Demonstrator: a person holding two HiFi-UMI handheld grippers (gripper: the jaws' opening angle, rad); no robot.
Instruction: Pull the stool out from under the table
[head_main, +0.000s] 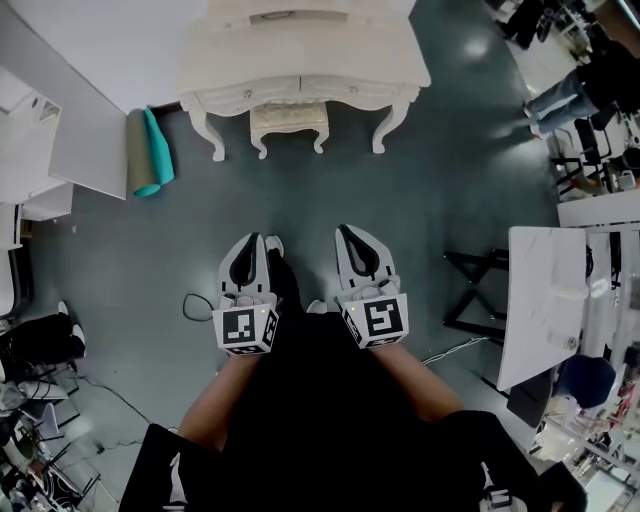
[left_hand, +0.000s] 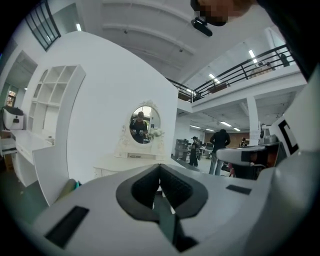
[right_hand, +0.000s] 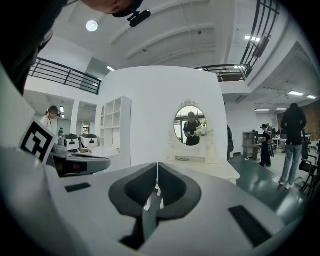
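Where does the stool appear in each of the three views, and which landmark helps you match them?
Head view: the stool is at top centre, tucked under the dressing table.
Left gripper view: the stool is not visible; the dressing table shows left of centre.
Right gripper view: the stool is not visible; the dressing table shows right of centre.
Shared landmark: the white dressing table.
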